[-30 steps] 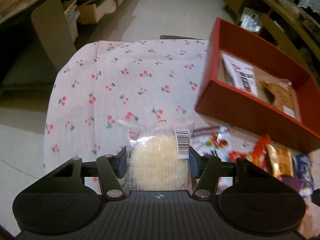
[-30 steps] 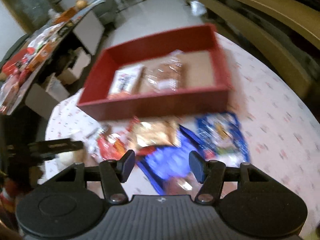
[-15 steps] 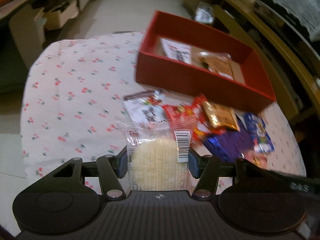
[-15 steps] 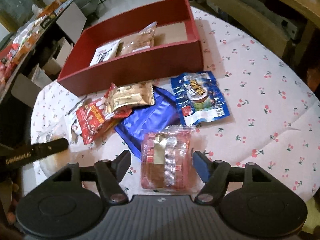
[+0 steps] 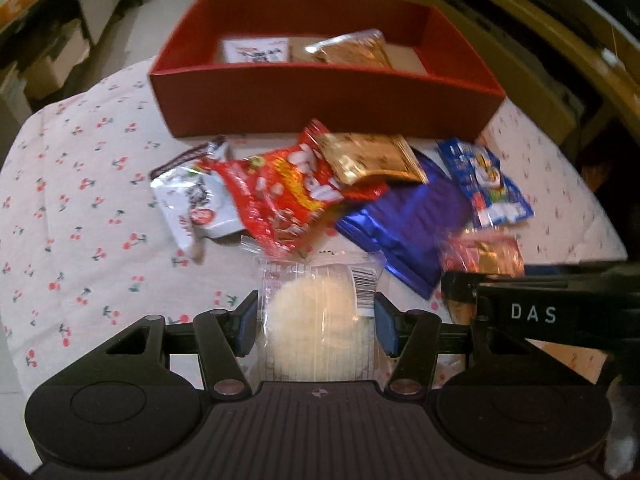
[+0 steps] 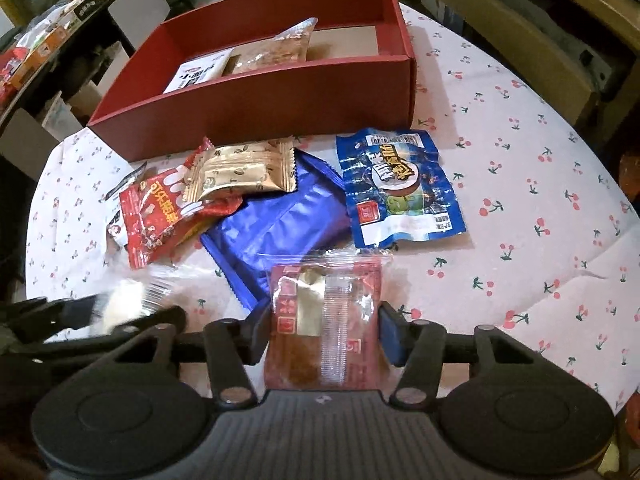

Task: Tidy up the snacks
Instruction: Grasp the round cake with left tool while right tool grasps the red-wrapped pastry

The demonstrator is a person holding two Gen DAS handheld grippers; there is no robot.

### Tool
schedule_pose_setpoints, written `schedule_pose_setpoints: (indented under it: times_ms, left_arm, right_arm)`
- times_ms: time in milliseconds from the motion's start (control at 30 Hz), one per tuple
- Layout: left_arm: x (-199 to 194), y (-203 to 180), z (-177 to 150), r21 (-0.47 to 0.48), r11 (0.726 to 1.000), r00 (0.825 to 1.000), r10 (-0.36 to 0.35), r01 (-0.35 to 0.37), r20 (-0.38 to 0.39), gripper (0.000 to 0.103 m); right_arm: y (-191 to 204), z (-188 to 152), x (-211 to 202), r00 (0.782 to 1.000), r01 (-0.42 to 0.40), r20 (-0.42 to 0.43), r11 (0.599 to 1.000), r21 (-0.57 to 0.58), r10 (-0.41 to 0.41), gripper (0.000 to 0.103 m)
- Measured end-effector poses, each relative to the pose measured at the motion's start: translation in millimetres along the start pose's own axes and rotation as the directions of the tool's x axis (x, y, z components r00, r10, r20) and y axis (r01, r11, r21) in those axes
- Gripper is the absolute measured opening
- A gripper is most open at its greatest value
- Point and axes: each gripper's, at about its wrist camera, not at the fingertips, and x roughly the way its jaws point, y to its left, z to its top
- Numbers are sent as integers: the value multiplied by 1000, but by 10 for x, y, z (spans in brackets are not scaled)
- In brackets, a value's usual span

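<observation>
My left gripper (image 5: 316,318) is clenched on a clear plastic packet holding a round pale rice cake (image 5: 318,320), which sits squarely between my blue-padded fingers (image 5: 245,322), its barcoded top edge poking forward past the tips. My right gripper (image 6: 322,330) grips a clear-and-red wrapped brown cake with a gold label (image 6: 324,324), likewise pinned between both pads, its crimped top edge sticking out ahead. Both packets are flat, glossy and crinkled. Just ahead on the white cherry-print tablecloth (image 6: 520,184) lies a loose heap: a red printed snack bag (image 5: 280,196) overlapped by a gold foil packet (image 5: 372,158), a shiny dark blue foil pouch (image 6: 280,220) under them, a blue printed sachet (image 6: 400,188) beside it, and a white-and-red pouch (image 5: 196,204) at the left. Beyond the heap stands an open red cardboard box (image 5: 320,96) containing a white labelled packet (image 6: 198,72) and a clear bag of brown snacks (image 6: 276,50). The heap lies between my grippers and the box.
</observation>
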Motion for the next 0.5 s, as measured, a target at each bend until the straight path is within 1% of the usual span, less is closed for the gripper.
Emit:
schedule_pose_setpoints:
  times_ms: [100,333,433,500]
  left_arm:
    - [4,-34,-8,25,1000,1000,18,-18,8,64]
    - [43,0,-18,20,1000,1000,22,-22,-1,66]
    - [110,20,-28,21,999,999,32,-32,-29,68]
    - [112,-15,-40,45,998,998,49,-48,-25,66]
  right_arm:
    - [2,-13,-9,1000,13,-2,1000,-21,-13,60]
    - [10,-18,-4,1000,18,-6,999,-36,-18,62]
    - [30,-26,-3,1000,22,-5,998,-55,-22,62]
    - [52,-42,-5,999,32,-3,997,-75,-32,61]
